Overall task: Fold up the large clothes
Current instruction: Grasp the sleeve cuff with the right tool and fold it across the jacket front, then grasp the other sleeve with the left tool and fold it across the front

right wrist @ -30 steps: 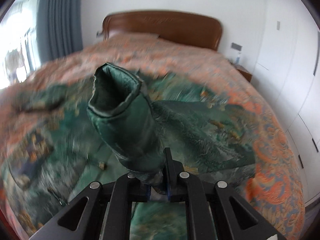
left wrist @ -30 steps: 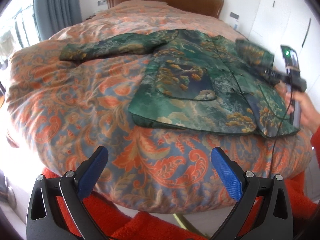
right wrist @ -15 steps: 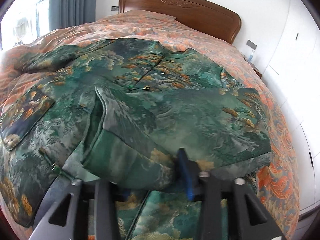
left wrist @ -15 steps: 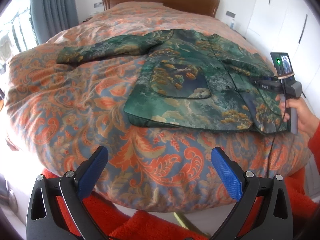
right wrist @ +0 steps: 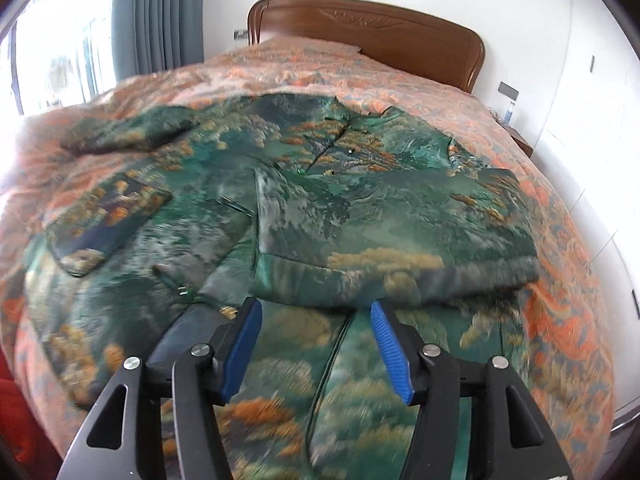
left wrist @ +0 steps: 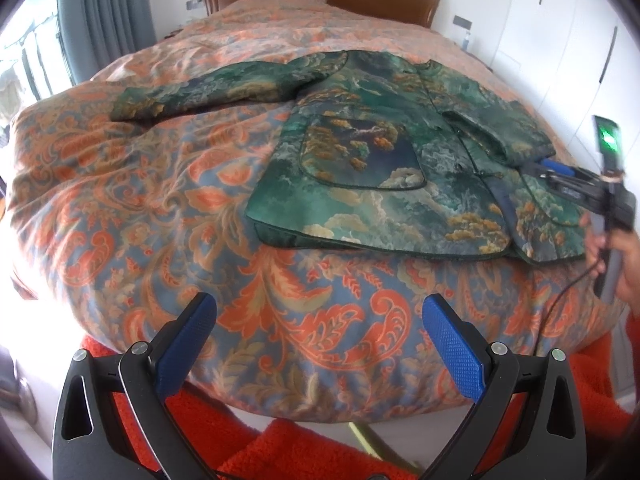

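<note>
A green patterned jacket (left wrist: pixel 384 168) lies flat on the bed, one sleeve (left wrist: pixel 200 92) stretched out to the left. Its other sleeve (right wrist: pixel 384 232) is folded across the front. My right gripper (right wrist: pixel 316 312) hovers just short of that folded sleeve's edge; its jaws are opening and nothing is between the blue pads. In the left wrist view the same right gripper (left wrist: pixel 556 170) sits over the jacket's right side, held by a hand (left wrist: pixel 624 264). My left gripper (left wrist: pixel 320 312) stands open over the bed's near edge, well short of the jacket.
The jacket rests on an orange paisley quilt (left wrist: pixel 132 208) covering the whole bed. A wooden headboard (right wrist: pixel 368 36) stands at the far end, curtains (right wrist: pixel 156 12) at the left, white cupboards (left wrist: pixel 572 40) at the right. Red fabric (left wrist: pixel 304 452) lies below the bed's near edge.
My right gripper carried the sleeve across the jacket, laid it down, let go and drew back with its jaws apart. The left gripper stayed where it was.
</note>
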{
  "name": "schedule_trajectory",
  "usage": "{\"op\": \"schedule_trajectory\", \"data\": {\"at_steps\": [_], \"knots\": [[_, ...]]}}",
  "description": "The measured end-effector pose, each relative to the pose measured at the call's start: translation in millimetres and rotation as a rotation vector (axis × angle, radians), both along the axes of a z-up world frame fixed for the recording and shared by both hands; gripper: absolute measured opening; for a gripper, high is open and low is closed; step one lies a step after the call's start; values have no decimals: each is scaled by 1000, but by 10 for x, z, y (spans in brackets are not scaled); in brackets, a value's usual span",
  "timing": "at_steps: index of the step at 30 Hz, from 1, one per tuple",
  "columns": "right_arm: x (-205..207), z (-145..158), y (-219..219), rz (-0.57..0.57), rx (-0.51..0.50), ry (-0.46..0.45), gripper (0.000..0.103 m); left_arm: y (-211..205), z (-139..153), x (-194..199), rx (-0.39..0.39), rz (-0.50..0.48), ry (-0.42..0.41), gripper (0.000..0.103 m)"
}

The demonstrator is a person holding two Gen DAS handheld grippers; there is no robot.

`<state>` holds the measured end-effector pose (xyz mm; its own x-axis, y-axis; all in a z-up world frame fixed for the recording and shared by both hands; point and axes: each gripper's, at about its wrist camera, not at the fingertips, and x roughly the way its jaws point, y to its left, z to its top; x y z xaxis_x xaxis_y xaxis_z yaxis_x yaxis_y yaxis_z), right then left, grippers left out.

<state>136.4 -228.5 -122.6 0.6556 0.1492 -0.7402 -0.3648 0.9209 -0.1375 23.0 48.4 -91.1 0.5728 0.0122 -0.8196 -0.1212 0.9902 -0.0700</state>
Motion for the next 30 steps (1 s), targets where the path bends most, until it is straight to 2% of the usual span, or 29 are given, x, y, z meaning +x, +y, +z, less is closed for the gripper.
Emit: {"op": "schedule_trajectory", "data": {"at_steps": [5,9,14,16,19,21,24,26,27,28,29,30], "knots": [[-410,197,-120,-50,91,-71,61,12,14,160,-23,-30,6,102],[-808,286,-286,-138,142,-155,63,-139,141,496,-77,-138,13,102],[-1277,257,-484,-222,206,-236,65,-670,319,1172,-186,-366,3,102],[-1383,229,-536,-238,228,-248,65,-877,305,1452,-207,-409,4,102],[-1499,172,-589,-253,260,-258,66,-1284,167,1969,-281,-454,57,102],[-1522,126,-591,-248,263,-248,66,-1514,55,2230,-288,-465,86,101],[-1543,63,-537,-225,245,-250,66,-1788,-157,2579,-224,-418,140,92],[-1581,38,-510,-205,242,-254,66,-1914,-314,2760,-212,-398,200,82],[-1592,26,-498,-193,242,-258,66,-1914,-361,2804,-213,-391,221,81],[-1603,15,-494,-189,244,-261,66,-1937,-411,2852,-212,-380,244,71],[-1610,6,-494,-189,247,-261,66,-1966,-442,2898,-203,-371,264,55],[-1607,-8,-513,-189,259,-258,66,-1984,-453,2926,-177,-364,279,47]]}}
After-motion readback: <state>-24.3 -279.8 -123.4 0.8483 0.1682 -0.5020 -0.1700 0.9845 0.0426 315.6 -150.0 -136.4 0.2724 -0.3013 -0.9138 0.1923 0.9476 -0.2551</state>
